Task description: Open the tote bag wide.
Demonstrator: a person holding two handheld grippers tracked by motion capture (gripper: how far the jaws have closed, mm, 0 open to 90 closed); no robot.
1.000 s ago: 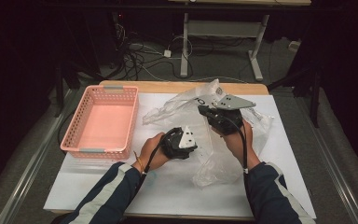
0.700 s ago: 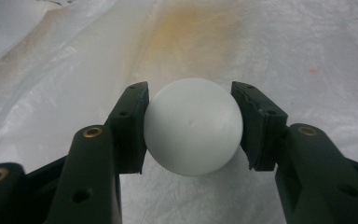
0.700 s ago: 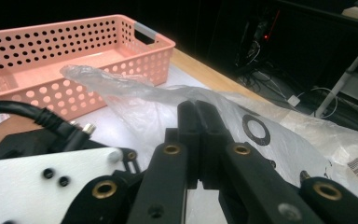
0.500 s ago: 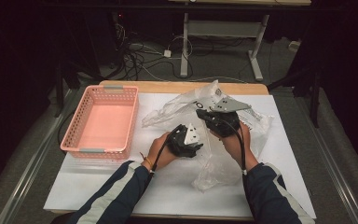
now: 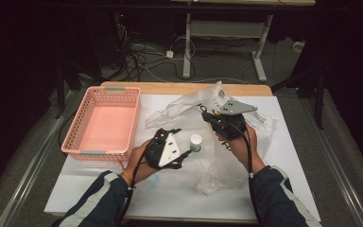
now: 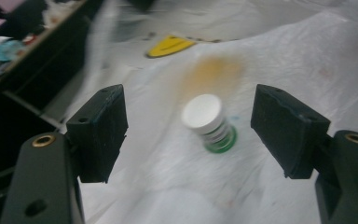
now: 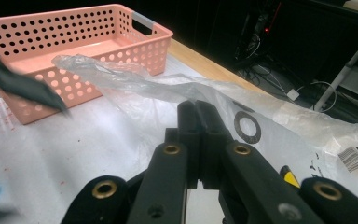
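Clear plastic bag (image 5: 227,142) is pinched by the right hand-held gripper (image 7: 198,123), jaws pressed together on its film, so the mouth is kept lifted. A small white-capped bottle (image 6: 209,122) is stood upright on the bench, between the left hand-held gripper's (image 6: 189,128) jaws, which have just been opening and are held apart from it.

Dark room; grey floor (image 5: 312,156); tangled cables (image 5: 142,59) behind the wooden counter (image 5: 179,88); white-legged desk (image 5: 260,56) farther back.
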